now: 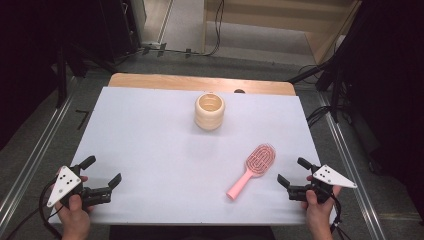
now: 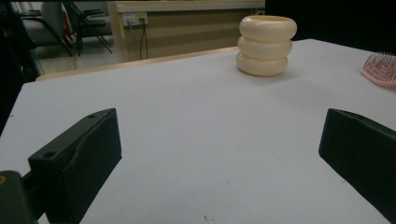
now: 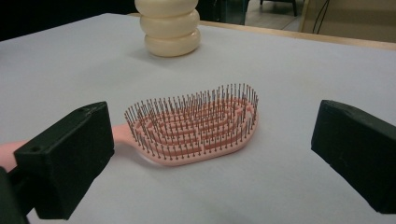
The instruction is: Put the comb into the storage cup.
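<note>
Surface: white-covered table (image 1: 150,130)
Brush: pink plastic bristle-up hairbrush (image 1: 252,169), lying near right gripper (image 1: 294,175)
Holder: cream ribbed ring-stacked cup (image 1: 209,111), far centre
Left gripper (image 1: 104,172): jaws wide, empty
Right gripper: jaws wide, empty
</note>
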Action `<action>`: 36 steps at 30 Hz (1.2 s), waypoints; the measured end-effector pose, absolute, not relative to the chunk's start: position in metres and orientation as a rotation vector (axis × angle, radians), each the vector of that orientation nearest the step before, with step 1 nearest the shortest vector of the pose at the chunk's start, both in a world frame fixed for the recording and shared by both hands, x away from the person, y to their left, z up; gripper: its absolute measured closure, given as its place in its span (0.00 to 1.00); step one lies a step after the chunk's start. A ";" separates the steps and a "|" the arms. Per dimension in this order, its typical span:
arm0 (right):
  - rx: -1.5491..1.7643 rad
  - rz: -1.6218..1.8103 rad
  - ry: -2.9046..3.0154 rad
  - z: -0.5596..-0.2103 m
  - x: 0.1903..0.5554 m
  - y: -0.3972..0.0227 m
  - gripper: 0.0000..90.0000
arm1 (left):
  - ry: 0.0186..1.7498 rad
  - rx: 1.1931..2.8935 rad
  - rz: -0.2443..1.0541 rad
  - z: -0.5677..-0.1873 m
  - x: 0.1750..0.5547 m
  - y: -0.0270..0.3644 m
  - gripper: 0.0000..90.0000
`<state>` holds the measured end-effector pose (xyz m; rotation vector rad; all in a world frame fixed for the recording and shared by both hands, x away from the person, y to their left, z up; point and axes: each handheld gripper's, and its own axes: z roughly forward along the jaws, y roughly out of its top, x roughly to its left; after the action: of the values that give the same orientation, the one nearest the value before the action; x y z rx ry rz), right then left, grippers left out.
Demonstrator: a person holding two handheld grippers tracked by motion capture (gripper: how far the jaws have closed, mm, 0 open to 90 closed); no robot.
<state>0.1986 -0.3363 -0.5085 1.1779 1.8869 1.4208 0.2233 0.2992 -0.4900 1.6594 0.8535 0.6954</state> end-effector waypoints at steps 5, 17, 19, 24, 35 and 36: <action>1.127 1.445 1.943 -0.502 0.198 -0.331 0.07 | 0.856 1.667 0.693 -0.491 0.224 0.298 0.00; 0.990 1.338 2.191 -0.484 0.190 -0.293 0.65 | 0.865 1.679 0.685 -0.491 0.226 0.297 0.00; 0.953 1.342 2.238 -0.482 0.190 -0.290 0.70 | 0.862 1.679 0.687 -0.491 0.226 0.297 0.00; 0.839 1.285 2.344 -0.481 0.187 -0.277 0.84 | 0.857 1.684 0.687 -0.491 0.226 0.297 0.00; 0.620 1.166 2.571 -0.489 0.188 -0.242 0.98 | 0.843 1.701 0.689 -0.491 0.226 0.294 0.00; 0.605 1.158 2.583 -0.490 0.189 -0.239 0.98 | 0.841 1.701 0.687 -0.491 0.226 0.294 0.00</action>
<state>0.1891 -0.2392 -0.4902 0.6048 2.5834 1.1583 0.2257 0.2942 -0.4914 1.7013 0.8408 0.6867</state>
